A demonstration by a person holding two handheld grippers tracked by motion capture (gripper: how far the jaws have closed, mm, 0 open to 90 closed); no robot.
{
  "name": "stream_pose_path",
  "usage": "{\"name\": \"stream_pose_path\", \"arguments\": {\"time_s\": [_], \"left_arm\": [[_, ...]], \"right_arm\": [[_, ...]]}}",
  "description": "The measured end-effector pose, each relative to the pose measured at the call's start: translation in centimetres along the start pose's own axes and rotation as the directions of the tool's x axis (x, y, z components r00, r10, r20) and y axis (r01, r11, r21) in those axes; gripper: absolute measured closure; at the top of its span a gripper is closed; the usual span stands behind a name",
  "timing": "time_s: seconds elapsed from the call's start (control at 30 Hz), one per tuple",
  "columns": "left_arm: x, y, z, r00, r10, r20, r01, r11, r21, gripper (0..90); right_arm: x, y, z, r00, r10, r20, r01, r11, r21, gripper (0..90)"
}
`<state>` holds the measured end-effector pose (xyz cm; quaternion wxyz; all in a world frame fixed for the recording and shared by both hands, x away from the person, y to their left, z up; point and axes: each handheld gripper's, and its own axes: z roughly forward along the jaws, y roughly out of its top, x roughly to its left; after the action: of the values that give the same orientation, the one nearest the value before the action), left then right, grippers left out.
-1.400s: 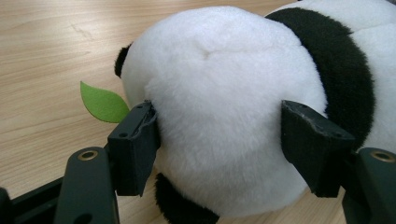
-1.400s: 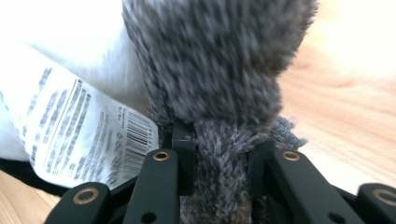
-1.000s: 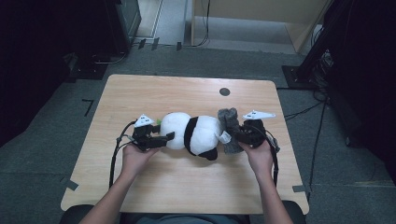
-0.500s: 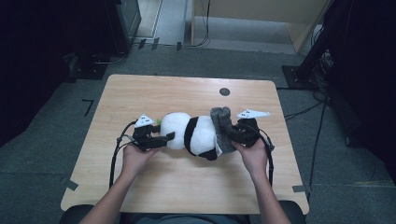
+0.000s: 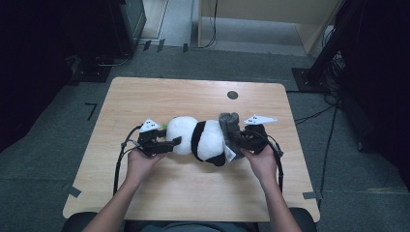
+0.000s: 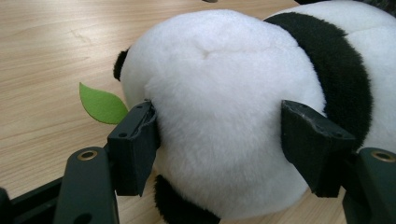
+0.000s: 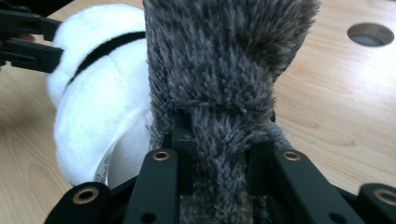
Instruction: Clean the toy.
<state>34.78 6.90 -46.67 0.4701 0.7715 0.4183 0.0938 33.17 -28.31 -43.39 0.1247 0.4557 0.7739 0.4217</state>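
Over the last second your right gripper (image 5: pixel 240 138) carried the grey furry cloth (image 5: pixel 229 126) in against the panda's (image 5: pixel 200 140) rump, jaws clenched on it; your left gripper (image 5: pixel 170 143) clamped the head throughout, ready for dressing.

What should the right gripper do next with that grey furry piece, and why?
Probably draw the grey furry piece further over the panda's rear end. The right gripper is shut on the fabric, which stands bunched against the body, while the left gripper braces the panda's white head on the table.
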Motion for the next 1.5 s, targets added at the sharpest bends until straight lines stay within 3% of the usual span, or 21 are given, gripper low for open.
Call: {"name": "stream_pose_path", "arguments": {"time_s": [0.43,0.67,0.83,1.23,1.37,1.5], "left_arm": [[0.3,0.0,0.1,0.9998,-0.019,0.01,0.019,0.9997,0.014,30.2],[0.4,0.0,0.0,0.9996,-0.027,0.01,0.027,0.9995,0.017,30.2],[0.5,-0.1,0.0,0.9995,-0.029,0.01,0.029,0.9994,0.017,30.1],[0.5,-0.1,0.0,0.9996,-0.026,0.011,0.026,0.9996,0.013,30.0],[0.6,-0.1,0.0,0.9994,-0.03,0.015,0.03,0.9995,0.009,29.9],[0.6,-0.1,-0.1,0.9995,-0.027,0.017,0.027,0.9996,0.007,29.9]], "right_arm": [[-1.3,-1.4,1.8,0.9983,0.058,0.008,-0.058,0.996,0.073,73.4],[-1.5,-2.1,3.7,0.9973,0.071,0.019,-0.073,0.985,0.157,73.5],[-1.4,-2.1,4.2,0.9972,0.071,0.024,-0.073,0.986,0.15,73.5],[-1.8,-2.6,5.6,0.9974,0.067,0.029,-0.071,0.975,0.211,73.0],[-1.8,-2.5,5.5,0.9981,0.048,0.038,-0.055,0.974,0.219,72.9],[-2.3,-2.3,4.8,0.997,0.069,0.037,-0.075,0.972,0.221,72.6]]}}
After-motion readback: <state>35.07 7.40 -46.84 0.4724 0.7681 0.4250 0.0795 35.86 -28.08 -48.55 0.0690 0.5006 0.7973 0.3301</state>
